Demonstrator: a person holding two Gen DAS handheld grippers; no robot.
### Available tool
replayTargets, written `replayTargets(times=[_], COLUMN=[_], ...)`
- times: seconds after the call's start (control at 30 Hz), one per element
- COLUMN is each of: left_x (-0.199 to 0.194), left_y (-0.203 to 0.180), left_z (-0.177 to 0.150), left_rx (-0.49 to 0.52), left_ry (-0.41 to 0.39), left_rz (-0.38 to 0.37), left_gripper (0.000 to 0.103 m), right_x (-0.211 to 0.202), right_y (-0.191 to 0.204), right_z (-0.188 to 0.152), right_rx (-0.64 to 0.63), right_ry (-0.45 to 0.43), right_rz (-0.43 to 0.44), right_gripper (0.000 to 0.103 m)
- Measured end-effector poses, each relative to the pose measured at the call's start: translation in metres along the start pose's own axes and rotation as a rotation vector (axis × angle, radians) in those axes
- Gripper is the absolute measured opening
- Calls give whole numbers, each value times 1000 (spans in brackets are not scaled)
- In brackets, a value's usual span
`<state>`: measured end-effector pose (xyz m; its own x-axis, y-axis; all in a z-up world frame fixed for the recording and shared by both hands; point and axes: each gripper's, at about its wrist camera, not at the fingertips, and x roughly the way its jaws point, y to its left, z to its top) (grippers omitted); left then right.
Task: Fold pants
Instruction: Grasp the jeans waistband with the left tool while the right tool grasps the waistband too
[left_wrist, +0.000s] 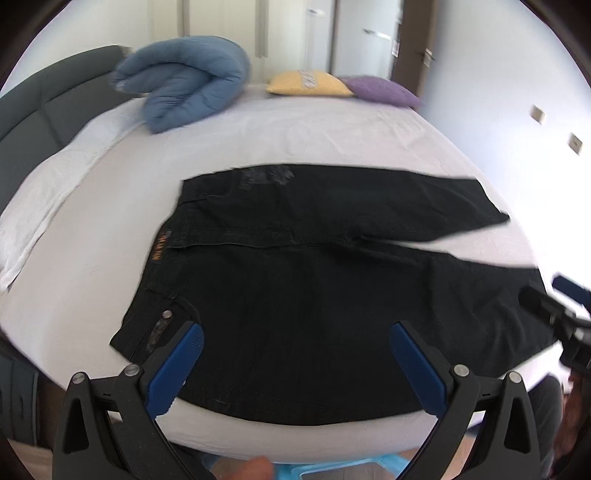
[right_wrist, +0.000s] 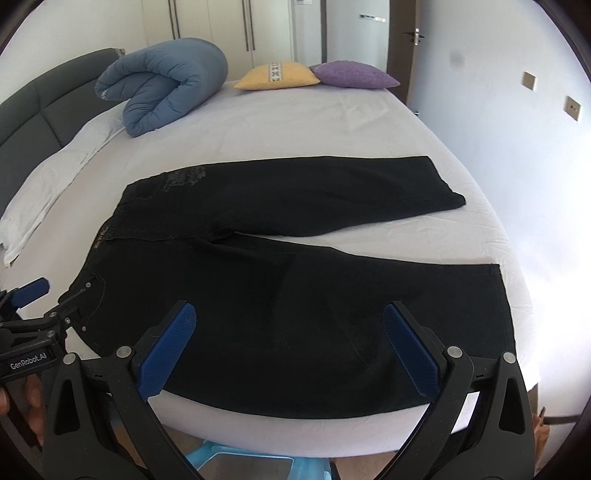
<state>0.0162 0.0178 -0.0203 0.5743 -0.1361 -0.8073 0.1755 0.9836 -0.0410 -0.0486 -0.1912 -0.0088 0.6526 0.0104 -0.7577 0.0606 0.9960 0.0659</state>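
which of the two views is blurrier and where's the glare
Left wrist view: motion-smeared, the pants hem and blue duvet edges streaked. Right wrist view: sharp, pants stitching crisp. Both: strong fisheye bending of the bed, washed-out glare along the right edge.

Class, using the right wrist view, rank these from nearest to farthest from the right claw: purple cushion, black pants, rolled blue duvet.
1. black pants, spread on the bed just beneath the right claw.
2. rolled blue duvet, far left, by the headboard.
3. purple cushion, far edge, right of centre.
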Motion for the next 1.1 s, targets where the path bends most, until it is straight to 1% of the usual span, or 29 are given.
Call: replayTargets(times=[0.03,0.1,0.13,0.17,0.2,0.23,0.27,0.3,0.33,0.4,0.43,0.47,0.53,0.57,0.6,0.63,0.67,0.7,0.73,0.77,0.8,0.87,0.9,0.93,0.97,1.0,1.1], left_x=[4,5,7,13,20,33,41,48,56,73,87,98,125,140,152,164,172,187,208,216,233,252,268,277,287,296,323], left_y=[0,-1,-3,-1,1,11,21,33,43,56,64,72,91,99,105,110,117,125,131,135,140,142,144,145,145,145,144], left_z=[3,5,6,8,12,17,22,28,37,57,73,85,119,138,153,170,178,191,207,213,225,235,243,247,250,252,253], left_rx=[28,95,135,153,146,104,56,5,-7,38,70,90,143,177,204,229,241,259,289,302,334,389,423,445,470,494,540], left_ry=[8,-50,-74,-50,-14,51,77,80,71,63,58,58,53,49,44,47,62,91,135,154,179,206,242,261,273,290,363], left_rz=[-17,-22,15,50,51,21,-6,-22,-18,17,38,42,70,71,61,43,31,23,1,-15,-29,-35,-46,-43,-44,-48,-86], left_gripper=[103,103,103,103,103,103,103,103,103,103,103,103,103,103,95,89,66,45,39,36,36,36,40,42,46,49,56], right_x=[2,9,13,16,21,25,29,36,44,63,72,82,103,113,123,136,148,162,178,194,204,224,228,237,245,252,272], right_y=[-3,-8,-10,-13,-15,-17,-20,-22,-24,-30,-31,-31,-27,-25,-22,-19,-16,-15,-15,-15,-14,-12,-12,-12,-13,-14,-17], right_z=[6,20,28,36,45,54,63,72,82,103,111,121,143,152,162,172,181,189,199,208,213,223,223,228,231,233,239], right_rx=[-1,-4,-12,-22,-35,-48,-55,-63,-72,-88,-100,-115,-186,-222,-264,-309,-342,-369,-386,-401,-418,-455,-464,-475,-484,-495,-506], right_ry=[-1,-1,-3,-7,-18,-33,-41,-47,-47,-30,-20,-12,-2,-1,-1,8,22,47,83,113,129,137,144,156,163,170,201], right_rz=[33,100,122,135,152,172,189,214,231,278,306,323,335,337,337,334,335,342,354,370,387,415,431,448,455,463,487], right_gripper=[103,103,103,103,103,103,103,103,103,103,103,103,103,103,99,92,86,69,55,49,45,45,45,45,45,45,45])
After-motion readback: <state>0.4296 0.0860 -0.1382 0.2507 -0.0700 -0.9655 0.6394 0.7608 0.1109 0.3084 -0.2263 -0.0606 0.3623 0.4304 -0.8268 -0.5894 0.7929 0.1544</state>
